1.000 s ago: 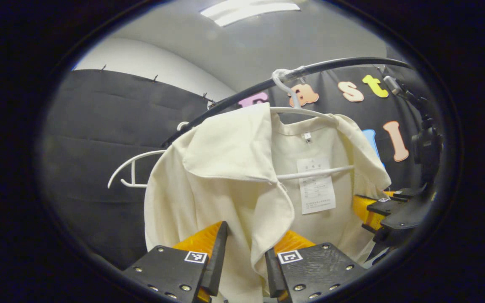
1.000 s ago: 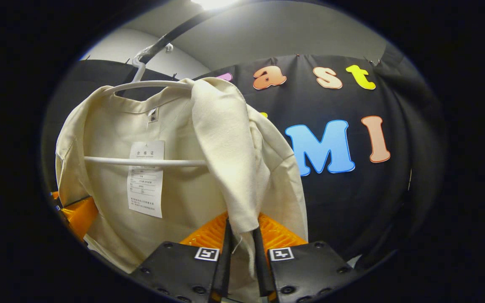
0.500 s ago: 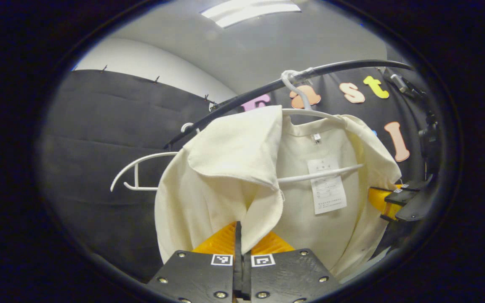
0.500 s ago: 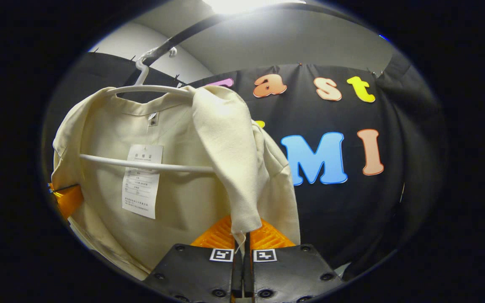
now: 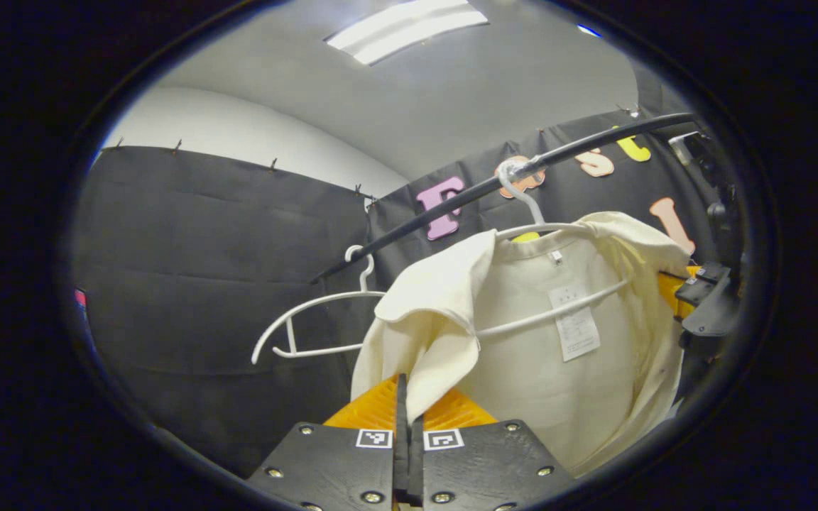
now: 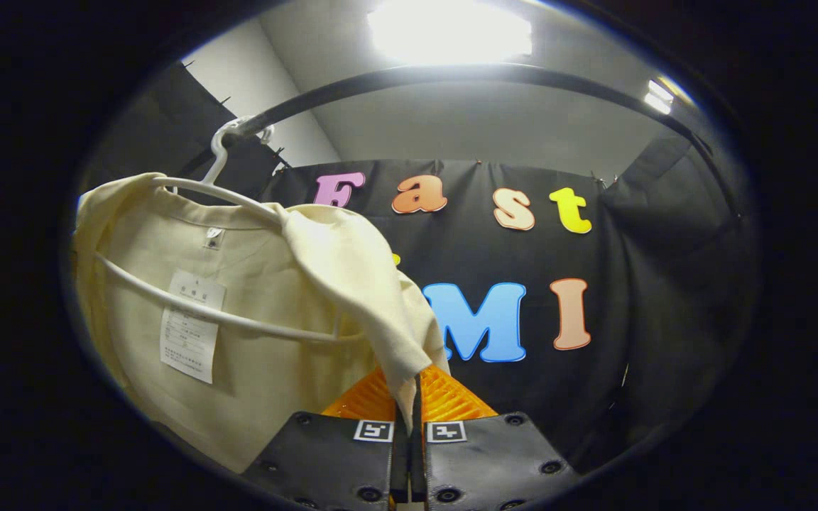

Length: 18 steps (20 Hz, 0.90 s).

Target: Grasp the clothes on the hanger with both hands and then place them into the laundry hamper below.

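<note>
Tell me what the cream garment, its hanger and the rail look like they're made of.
Garment: apparently woven cotton or linen, matte, soft creases. Hanger: thin white rod, probably plastic or coated wire, slightly glossy. Rail: dark, smooth tube, likely painted metal; can't confirm.

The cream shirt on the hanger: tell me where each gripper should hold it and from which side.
Hold the cream shirt by its two open front edges, coming from below. Both flaps hang loose and thin ahead of the hanger, so they fit between fingers. The left gripper and right gripper are each shut on one flap.
</note>
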Available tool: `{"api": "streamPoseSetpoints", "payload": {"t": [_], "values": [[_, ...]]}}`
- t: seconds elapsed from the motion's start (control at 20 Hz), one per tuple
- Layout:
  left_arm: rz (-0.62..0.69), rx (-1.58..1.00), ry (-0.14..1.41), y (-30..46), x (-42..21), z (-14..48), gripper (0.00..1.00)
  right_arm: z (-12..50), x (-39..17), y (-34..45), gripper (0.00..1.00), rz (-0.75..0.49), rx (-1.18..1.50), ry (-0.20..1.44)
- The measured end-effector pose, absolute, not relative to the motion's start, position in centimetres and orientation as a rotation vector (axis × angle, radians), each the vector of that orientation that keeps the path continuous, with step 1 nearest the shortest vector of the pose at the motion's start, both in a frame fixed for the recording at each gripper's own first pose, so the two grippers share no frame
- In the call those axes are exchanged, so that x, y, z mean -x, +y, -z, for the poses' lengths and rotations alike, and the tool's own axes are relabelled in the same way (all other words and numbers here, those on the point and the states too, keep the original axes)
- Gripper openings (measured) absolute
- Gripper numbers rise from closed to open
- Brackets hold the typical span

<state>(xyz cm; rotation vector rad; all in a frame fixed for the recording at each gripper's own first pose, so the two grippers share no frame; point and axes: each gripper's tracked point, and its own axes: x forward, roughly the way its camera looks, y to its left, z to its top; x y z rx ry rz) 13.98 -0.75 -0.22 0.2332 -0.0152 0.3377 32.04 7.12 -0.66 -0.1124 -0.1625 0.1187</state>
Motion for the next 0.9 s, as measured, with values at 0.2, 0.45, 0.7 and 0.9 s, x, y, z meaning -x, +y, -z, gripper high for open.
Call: {"api": "streamPoseSetpoints", "payload": {"t": [0.2, 0.45, 0.7, 0.9], "values": [[-0.385, -0.263, -0.054, 1.4, -13.2, -1.9, 0.0, -1.1, -33.2, 5.5, 0.02, -0.075, 0.124, -0.21], [-0.441, -0.317, -0.141, 4.8, -13.3, -5.5, 0.01, -2.3, -34.5, 5.2, 0.03, -0.068, 0.092, -0.251], [-0.456, -0.332, -0.194, 7.1, -15.5, -7.3, 0.0, -2.8, -37.4, 5.8, 0.02, -0.082, 0.006, -0.261], [-0.436, -0.293, -0.193, 7.9, -17.5, -6.8, 0.0, -2.1, -39.5, 7.5, 0.02, -0.172, -0.107, -0.223]]}}
